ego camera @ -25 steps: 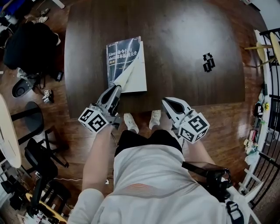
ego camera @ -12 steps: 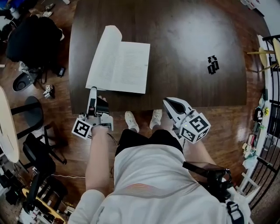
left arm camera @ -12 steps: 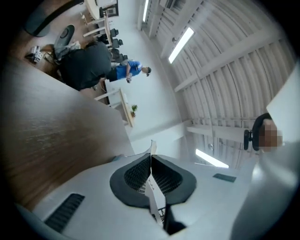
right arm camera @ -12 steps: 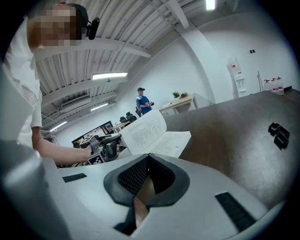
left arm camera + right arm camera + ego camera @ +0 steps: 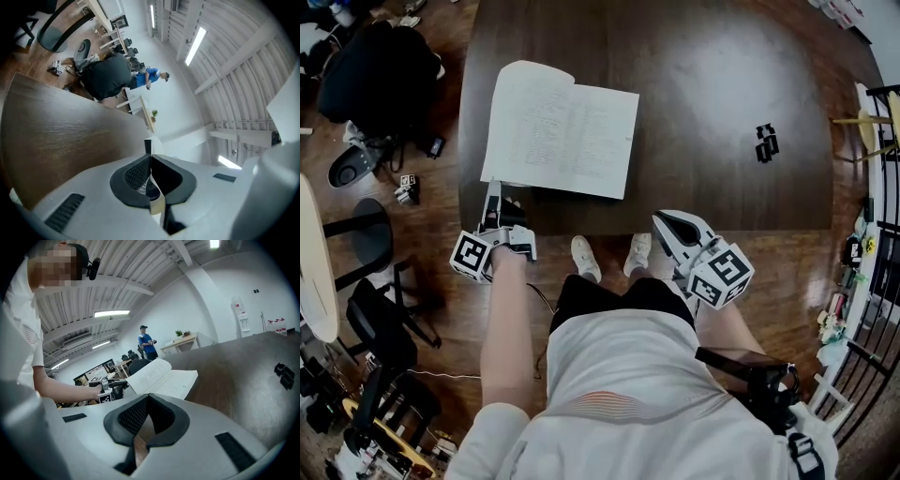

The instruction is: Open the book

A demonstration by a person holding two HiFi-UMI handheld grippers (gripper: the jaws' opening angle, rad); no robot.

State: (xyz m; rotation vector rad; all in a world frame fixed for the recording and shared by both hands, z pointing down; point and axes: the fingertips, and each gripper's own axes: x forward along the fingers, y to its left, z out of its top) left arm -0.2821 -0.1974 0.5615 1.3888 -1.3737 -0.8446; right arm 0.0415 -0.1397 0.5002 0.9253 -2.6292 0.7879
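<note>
The book (image 5: 558,127) lies open on the dark wooden table (image 5: 722,75), white printed pages up, its left half slightly arched. My left gripper (image 5: 493,190) is at the table's front left edge, just in front of the book's near left corner. Its jaws are shut, and I see nothing clearly held between them in the left gripper view (image 5: 149,152). My right gripper (image 5: 667,223) hangs off the table's front edge, right of the book, shut and empty. The right gripper view (image 5: 148,395) looks across at the open book (image 5: 161,378) and the left gripper (image 5: 105,392).
A small black object (image 5: 766,142) lies on the table's right side, also visible in the right gripper view (image 5: 283,373). A dark chair with a bag (image 5: 375,75) stands left of the table. A person in blue (image 5: 147,347) stands far off. Shelving (image 5: 872,281) lines the right.
The book went from closed, cover lifted by the left gripper, to lying open. The left gripper swung left and back to the table's front left edge. The right gripper barely moved.
</note>
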